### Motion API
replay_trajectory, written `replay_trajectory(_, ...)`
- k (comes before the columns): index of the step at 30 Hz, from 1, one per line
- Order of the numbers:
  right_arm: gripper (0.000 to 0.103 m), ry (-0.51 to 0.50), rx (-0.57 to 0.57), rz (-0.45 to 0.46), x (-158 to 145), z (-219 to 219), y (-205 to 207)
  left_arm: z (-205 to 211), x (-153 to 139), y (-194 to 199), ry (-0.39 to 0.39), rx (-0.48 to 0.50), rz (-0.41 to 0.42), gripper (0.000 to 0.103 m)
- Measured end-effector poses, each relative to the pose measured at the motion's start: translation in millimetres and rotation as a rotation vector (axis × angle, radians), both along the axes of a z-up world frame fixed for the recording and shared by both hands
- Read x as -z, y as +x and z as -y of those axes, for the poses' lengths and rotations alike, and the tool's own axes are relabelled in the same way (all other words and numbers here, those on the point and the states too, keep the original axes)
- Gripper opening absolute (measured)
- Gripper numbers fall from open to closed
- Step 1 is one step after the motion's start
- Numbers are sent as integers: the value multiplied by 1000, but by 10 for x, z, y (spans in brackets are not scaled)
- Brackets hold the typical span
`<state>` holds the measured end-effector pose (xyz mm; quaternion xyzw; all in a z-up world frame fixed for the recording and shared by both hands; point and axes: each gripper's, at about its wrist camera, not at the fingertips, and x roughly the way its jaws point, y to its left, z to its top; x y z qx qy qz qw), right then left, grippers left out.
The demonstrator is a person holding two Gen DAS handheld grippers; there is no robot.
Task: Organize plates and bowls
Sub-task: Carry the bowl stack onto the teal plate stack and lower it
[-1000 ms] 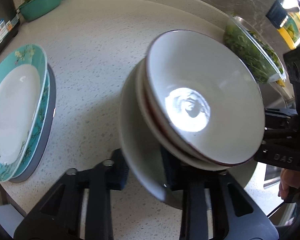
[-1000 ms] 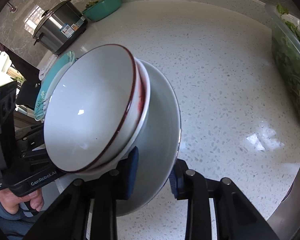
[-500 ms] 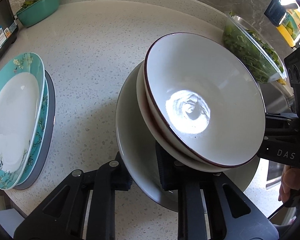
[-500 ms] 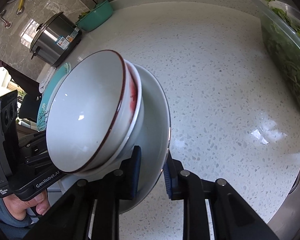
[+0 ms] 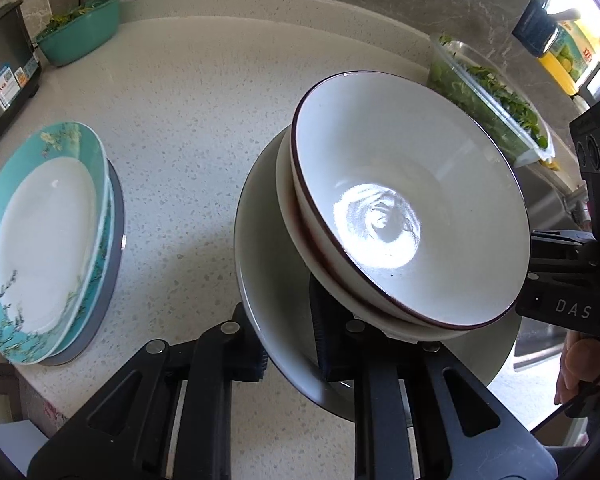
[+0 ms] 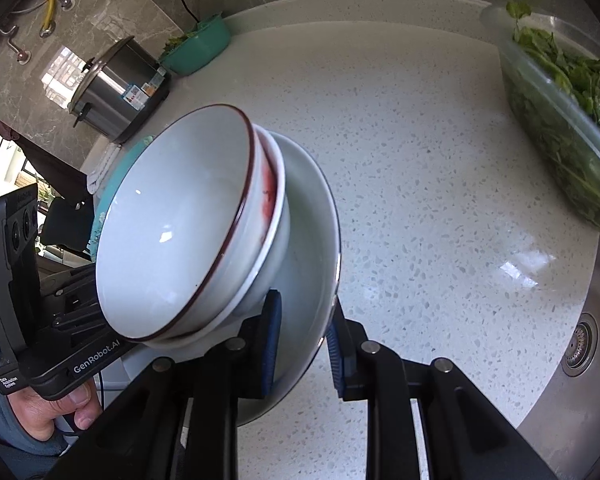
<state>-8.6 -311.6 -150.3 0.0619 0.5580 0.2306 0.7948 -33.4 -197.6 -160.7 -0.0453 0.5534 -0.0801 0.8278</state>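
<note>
A white plate point(image 5: 268, 264) carries two stacked white bowls and is held a little above the counter, tilted. The top bowl point(image 5: 404, 208) has a dark red rim; the lower bowl point(image 6: 274, 208) shows a red stain. My left gripper point(image 5: 288, 344) is shut on the plate's near rim. My right gripper point(image 6: 302, 342) is shut on the opposite rim of the same plate point(image 6: 312, 232), with the top bowl point(image 6: 172, 232) leaning away from it. A stack of teal flowered plates point(image 5: 44, 240) lies on the counter to the left, on a grey plate point(image 5: 114, 248).
A clear container of greens point(image 5: 492, 96) point(image 6: 568, 112) stands at the counter's right. A teal basin point(image 5: 80, 36) and a steel cooker point(image 6: 116, 88) are at the back left. The sink drain point(image 6: 580, 344) lies at the right edge. Speckled counter point(image 6: 420, 160) spreads behind the plate.
Both grippers have closed on the white plate's rim. The plate with its two bowls has risen a little from the counter.
</note>
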Motion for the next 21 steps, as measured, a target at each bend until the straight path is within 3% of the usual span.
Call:
replay_trajectory(11, 25, 6, -46, 86, -561, -426, -133, -385, -557, -156, 2, -32, 55, 16)
replay_trajectory(21, 25, -9, -43, 116, -754, -1498, -39, -1655, -813, -218, -17, -5, 70, 16)
